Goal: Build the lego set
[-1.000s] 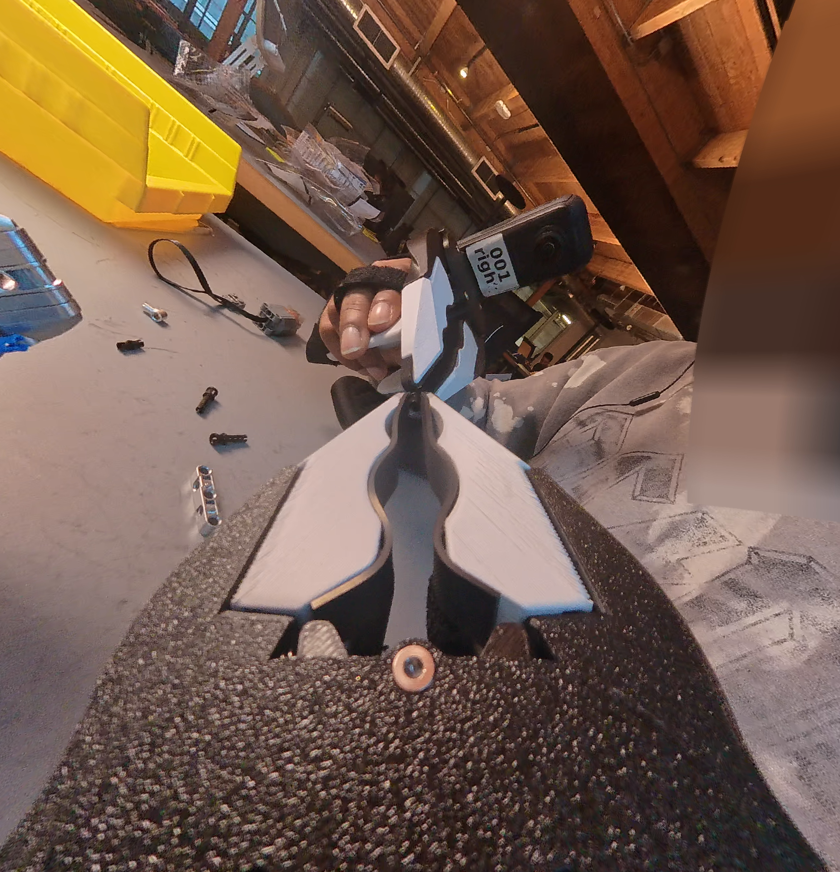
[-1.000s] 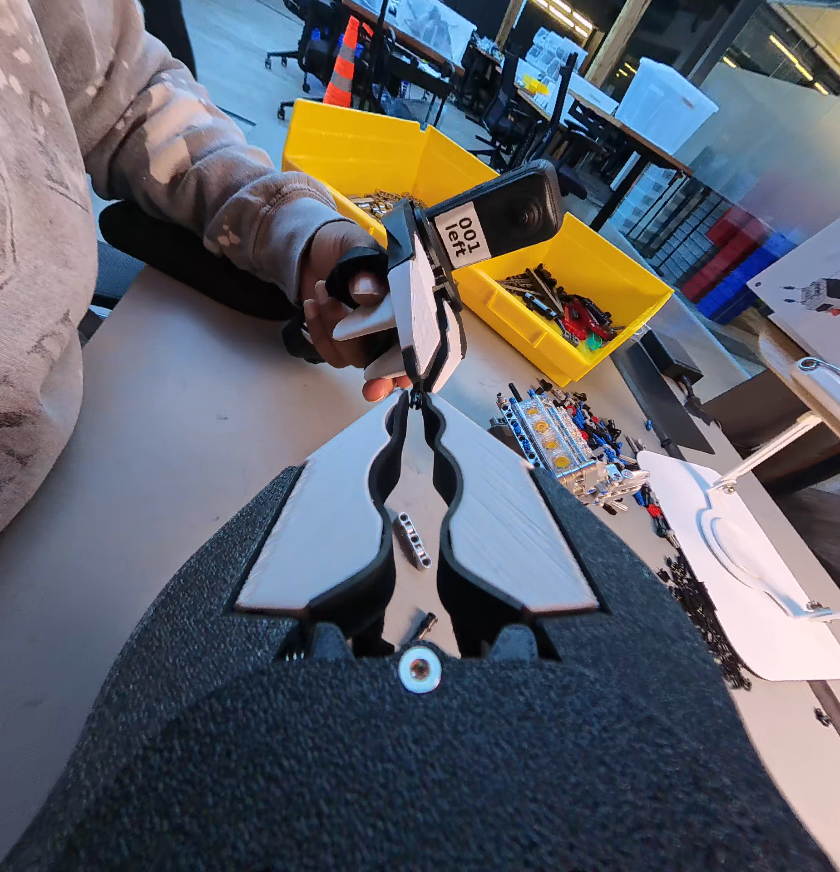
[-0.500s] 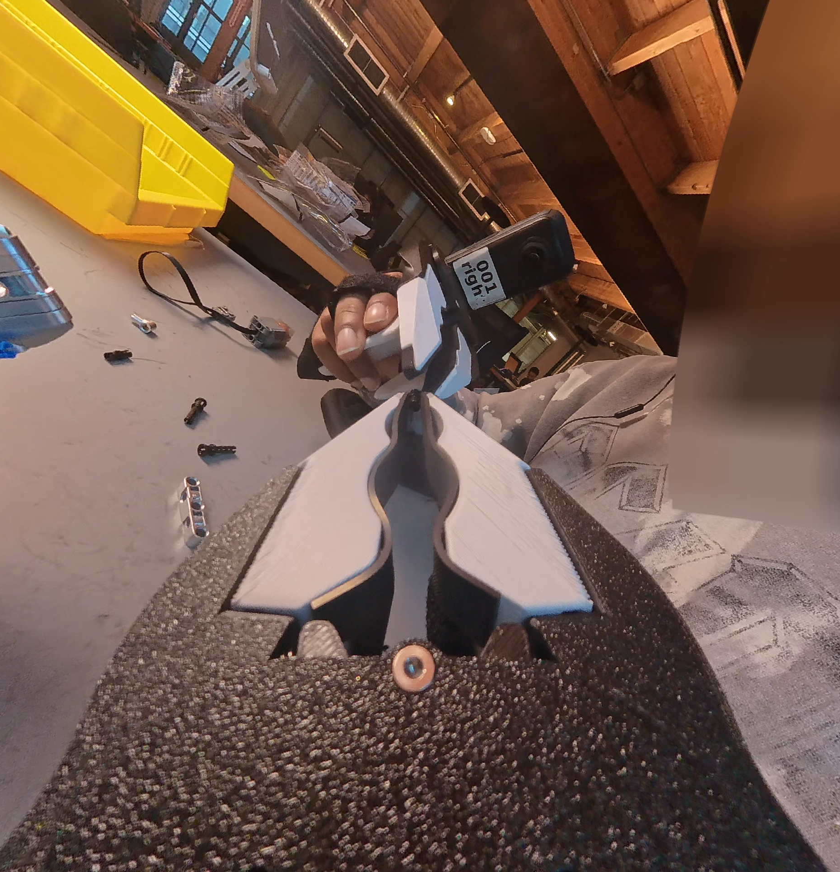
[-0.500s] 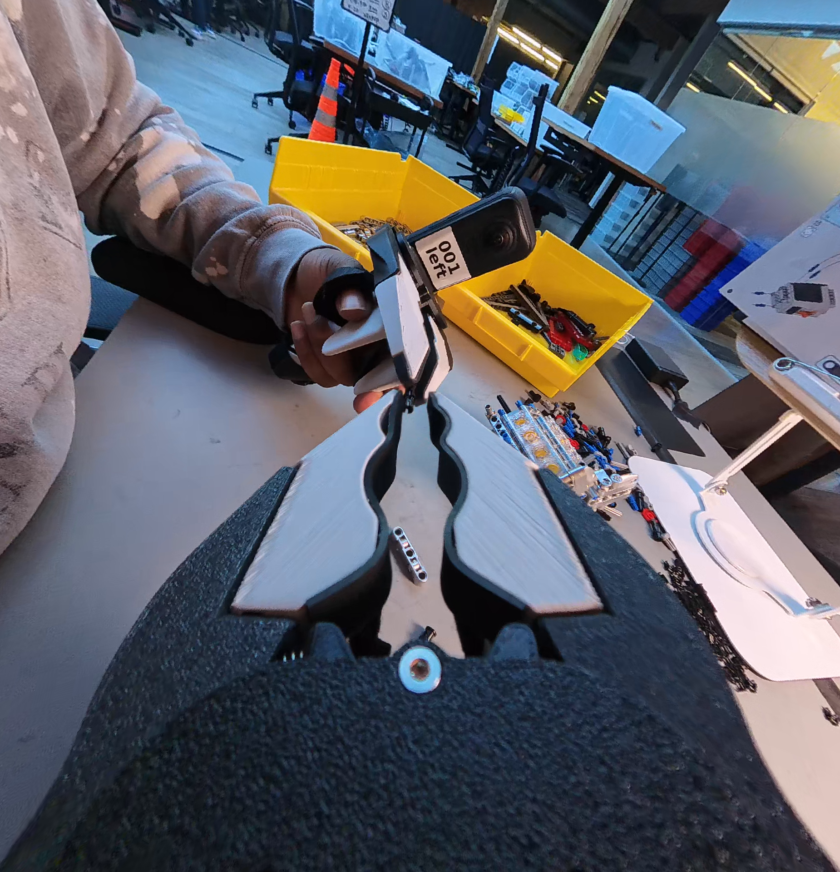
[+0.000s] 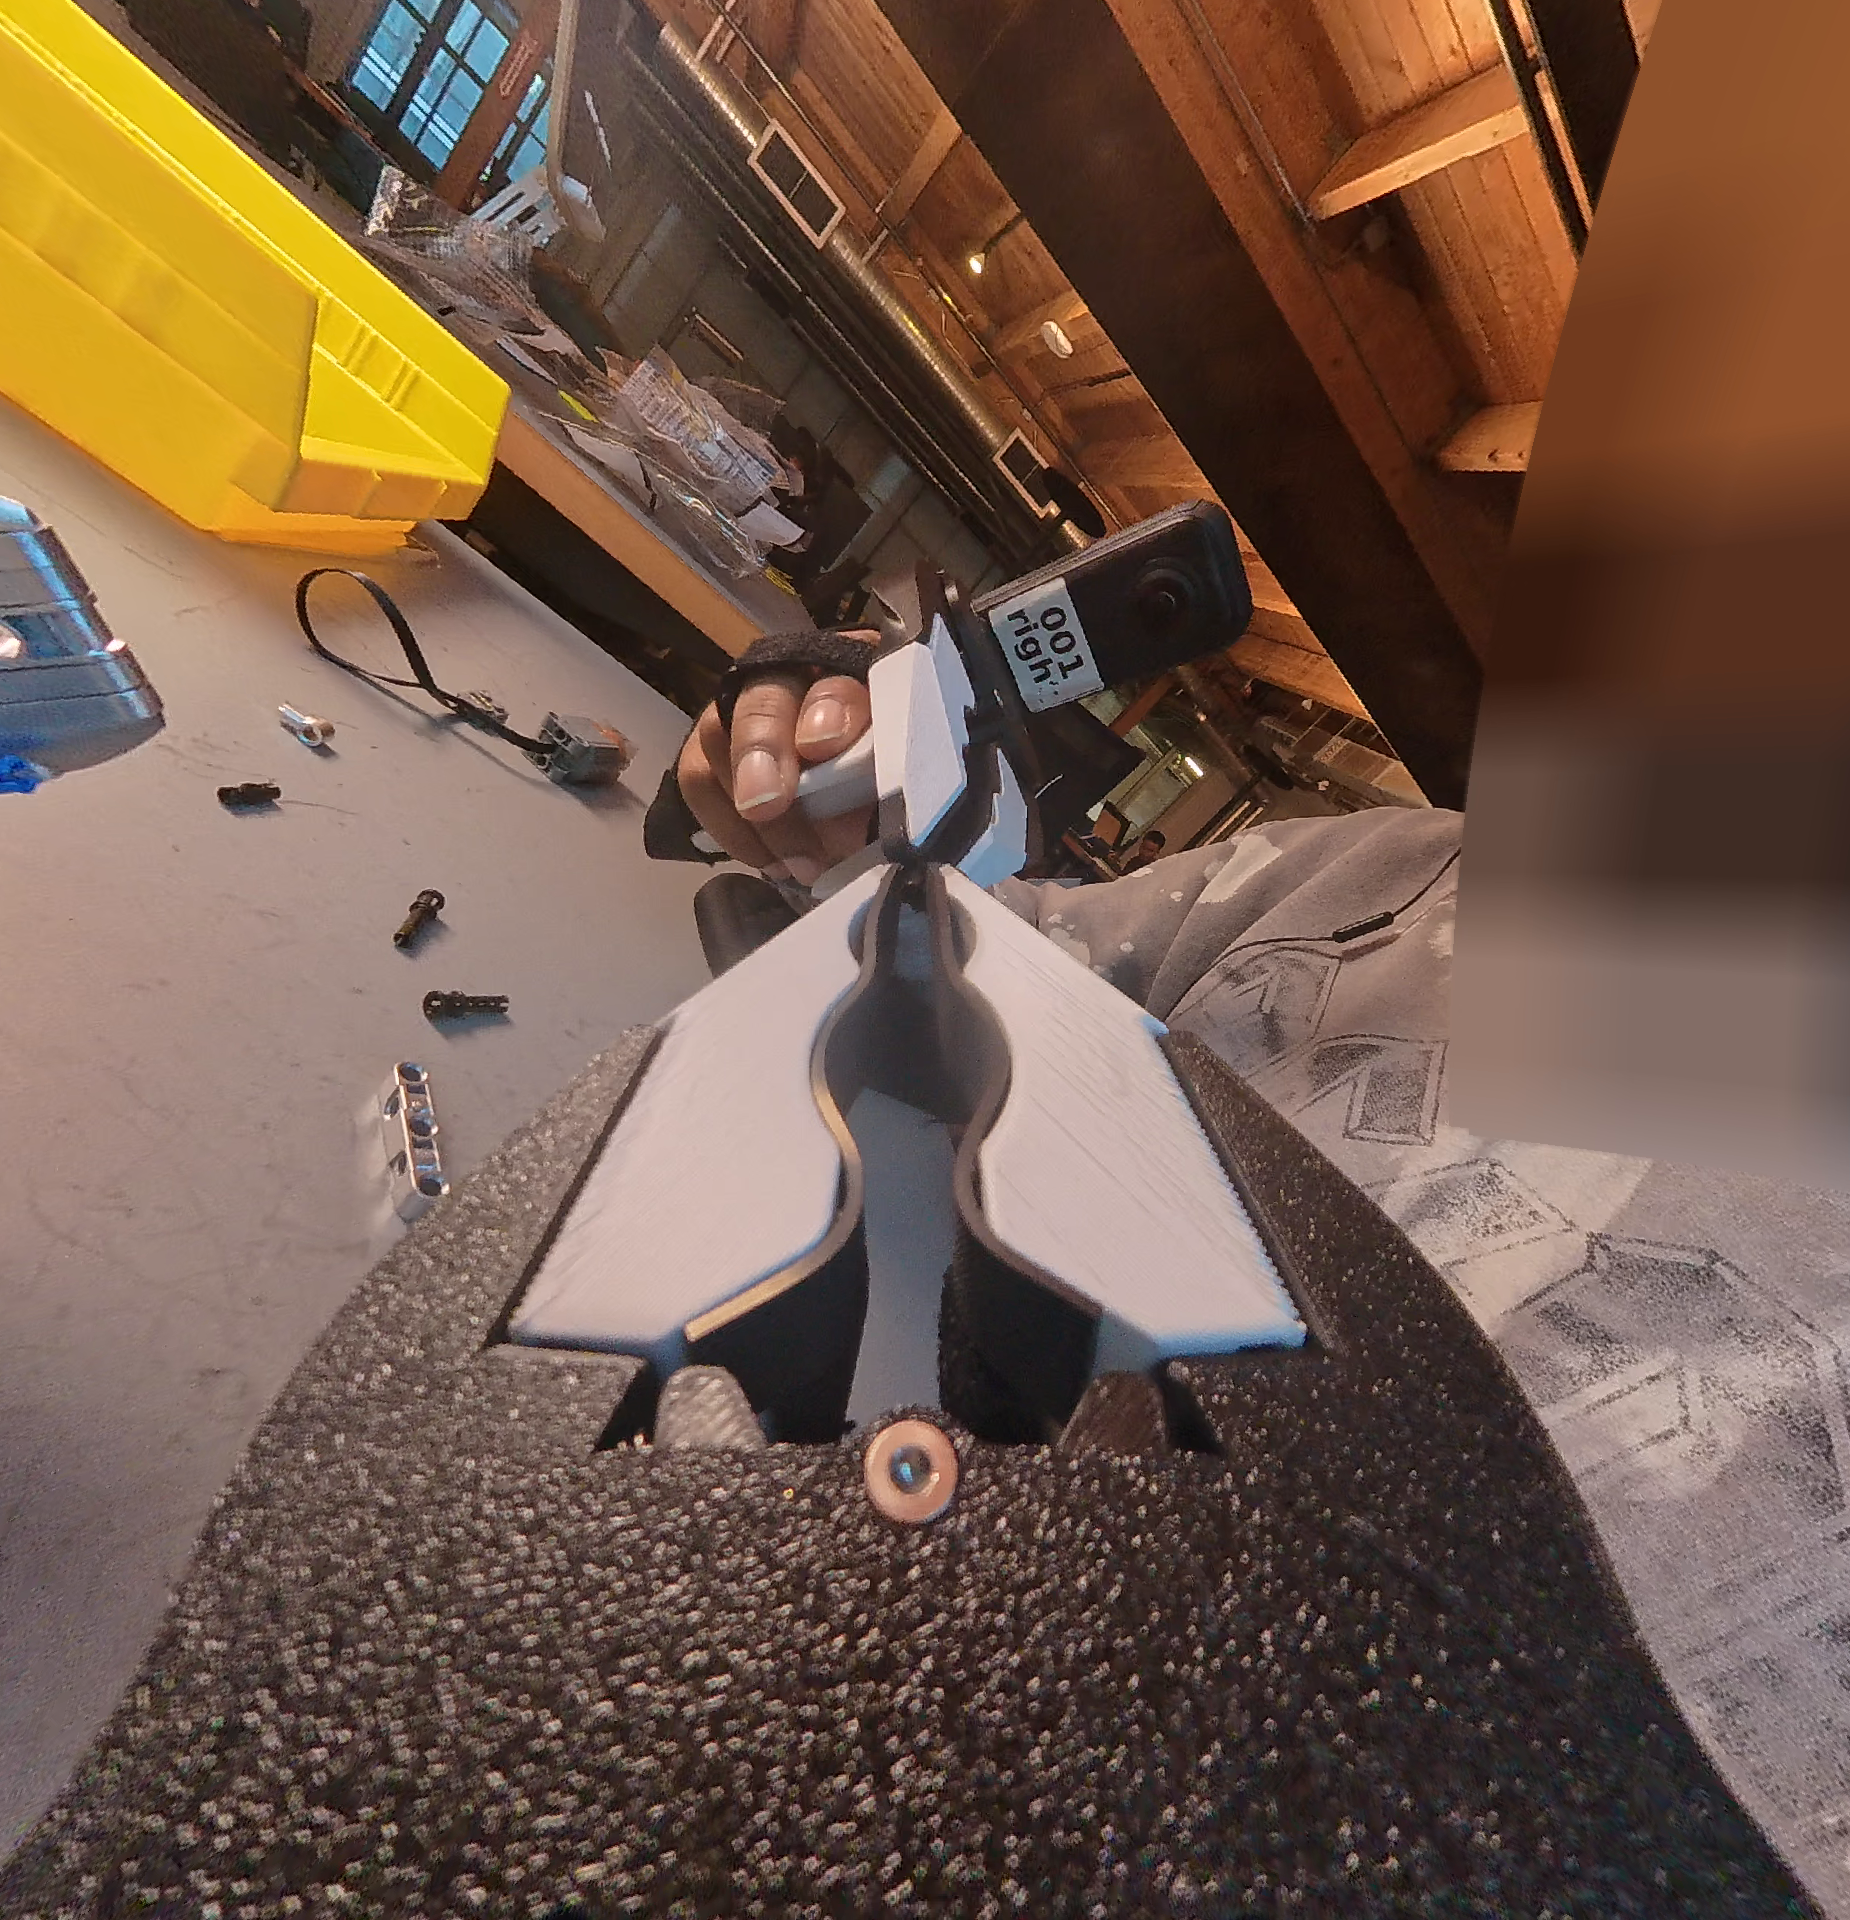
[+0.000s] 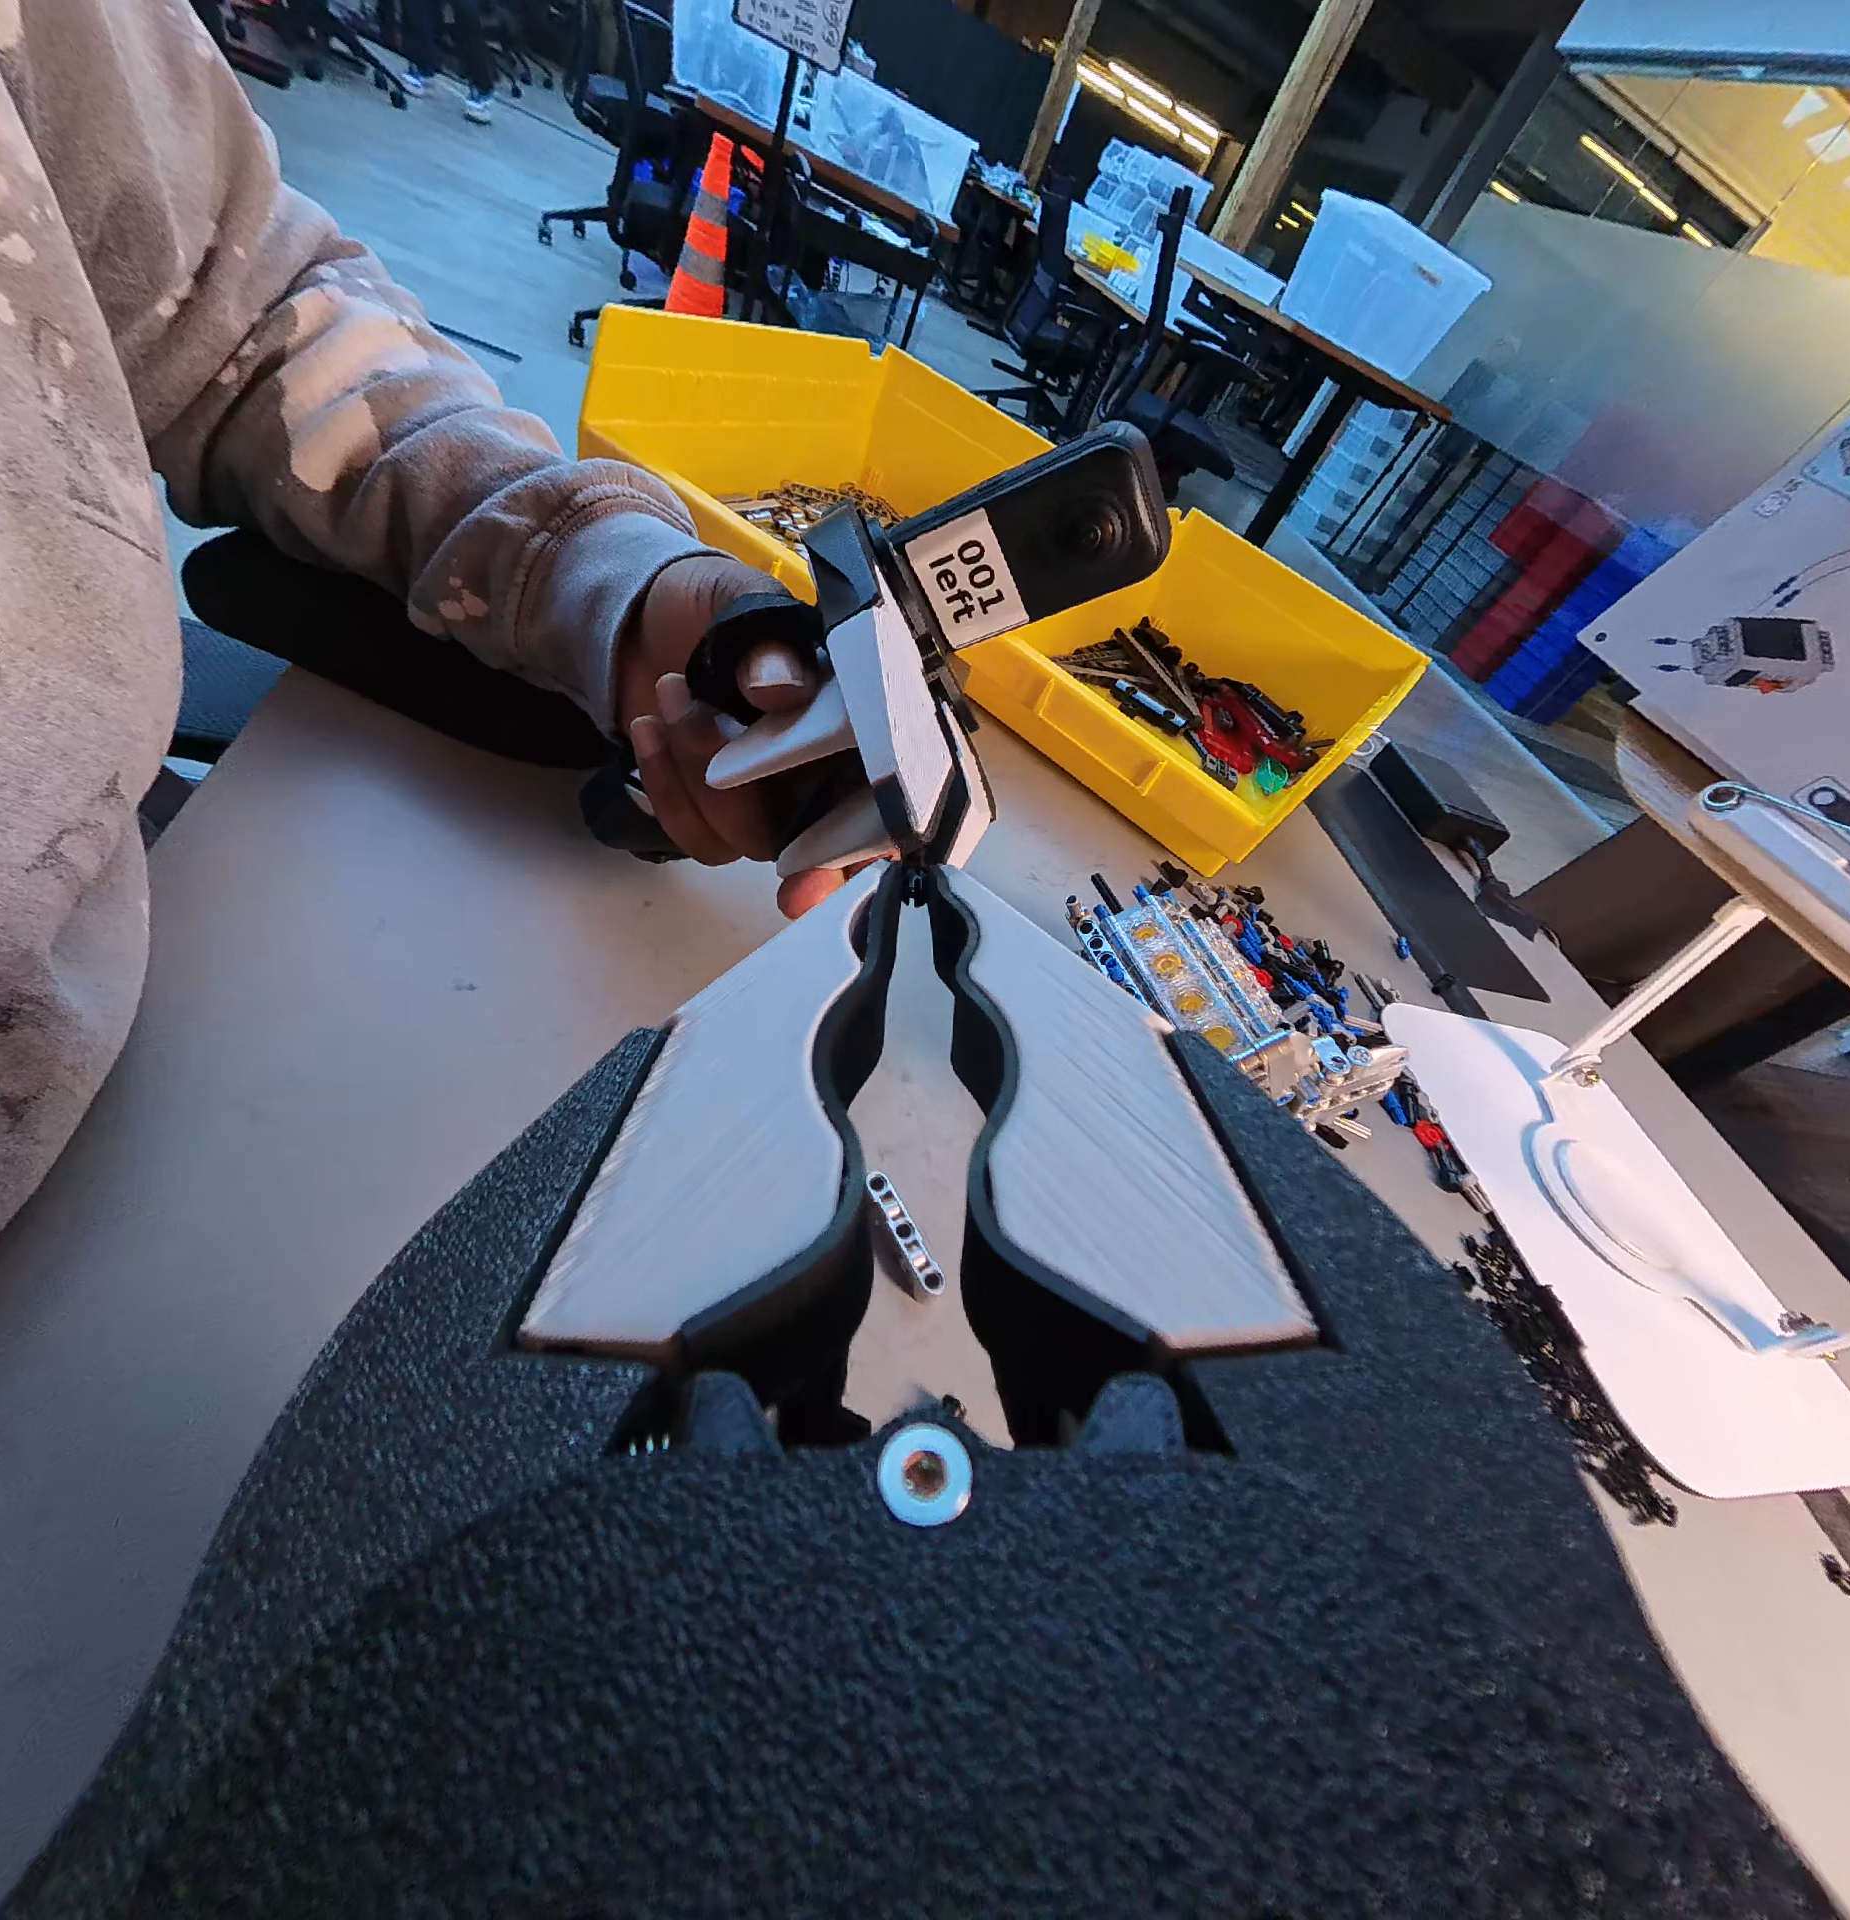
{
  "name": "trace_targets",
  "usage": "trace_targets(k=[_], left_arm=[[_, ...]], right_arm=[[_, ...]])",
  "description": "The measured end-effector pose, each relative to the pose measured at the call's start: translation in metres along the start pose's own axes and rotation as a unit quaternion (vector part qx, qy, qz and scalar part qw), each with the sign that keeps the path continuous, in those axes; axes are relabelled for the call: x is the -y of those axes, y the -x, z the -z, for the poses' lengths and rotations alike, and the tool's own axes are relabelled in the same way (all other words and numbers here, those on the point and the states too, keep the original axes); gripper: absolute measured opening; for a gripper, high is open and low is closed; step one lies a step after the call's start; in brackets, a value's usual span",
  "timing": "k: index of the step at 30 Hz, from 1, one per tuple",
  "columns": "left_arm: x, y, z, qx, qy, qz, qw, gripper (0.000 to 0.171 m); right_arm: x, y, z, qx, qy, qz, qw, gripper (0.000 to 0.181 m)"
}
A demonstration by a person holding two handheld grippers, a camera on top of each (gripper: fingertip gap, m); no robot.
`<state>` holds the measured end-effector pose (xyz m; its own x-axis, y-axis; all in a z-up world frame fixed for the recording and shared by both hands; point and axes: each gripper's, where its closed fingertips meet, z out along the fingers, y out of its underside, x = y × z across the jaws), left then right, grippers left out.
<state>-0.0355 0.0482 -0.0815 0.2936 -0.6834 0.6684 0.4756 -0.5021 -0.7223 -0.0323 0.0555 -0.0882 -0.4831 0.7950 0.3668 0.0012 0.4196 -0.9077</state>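
Small black piece (image 6: 913, 883): it sits pinched where the two tools meet tip to tip, above the surface (image 5: 173, 1091). It is too small to make out its shape.

The left tool (image 5: 905, 883) is closed down to a sliver, its grey fingers converging on the piece. The right tool (image 6: 913, 896) is likewise narrowed to a thin gap at the tips, with the piece between them. Which tool bears the piece more I cannot tell; both tips touch it.

The left hand (image 6: 713, 748), in a patterned grey sleeve, wraps the left tool's handle with the thumb through a black loop; that tool points steeply down. The right hand (image 5: 765, 758) grips its handle the same way, also angled down, so the two tools face each other nose to nose.

A grey beam with holes (image 6: 903, 1231) lies flat on the surface, seen through the gap between the right tool's fingers, well apart from the pinched piece. Two black pins (image 5: 419, 917) lie near it. A yellow bin (image 6: 755, 343) of parts stands at the far edge, and a part-built model (image 6: 1201, 987) with loose parts lies just in front of it. A black cable (image 5: 381, 644) lies by the bin's corner.
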Motion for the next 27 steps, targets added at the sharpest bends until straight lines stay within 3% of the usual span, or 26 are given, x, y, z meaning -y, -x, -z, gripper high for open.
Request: trace_targets(k=[13, 18, 21, 24, 27], left_arm=[[0.007, -0.003, 0.002, -0.008, -0.020, -0.002, 1.000, 0.002], [-0.004, 0.015, 0.003, 0.072, 0.030, -0.080, 0.994, 0.004], [-0.013, 0.032, 0.008, 0.151, 0.086, -0.159, 0.972, 0.003], [-0.024, 0.054, 0.018, 0.233, 0.155, -0.244, 0.928, 0.009], [-0.046, 0.067, 0.020, 0.260, 0.229, -0.278, 0.896, 0.017]], right_arm=[[0.007, -0.005, -0.003, -0.003, -0.034, -0.053, 0.998, 0.004], [-0.012, -0.006, -0.006, 0.011, 0.003, -0.080, 0.997, 0.004], [-0.024, -0.009, -0.004, 0.021, 0.025, -0.097, 0.995, 0.004], [-0.047, -0.011, 0.002, 0.030, 0.077, -0.107, 0.991, 0.004], [-0.072, -0.004, 0.009, 0.056, 0.143, -0.117, 0.981, 0.004]])
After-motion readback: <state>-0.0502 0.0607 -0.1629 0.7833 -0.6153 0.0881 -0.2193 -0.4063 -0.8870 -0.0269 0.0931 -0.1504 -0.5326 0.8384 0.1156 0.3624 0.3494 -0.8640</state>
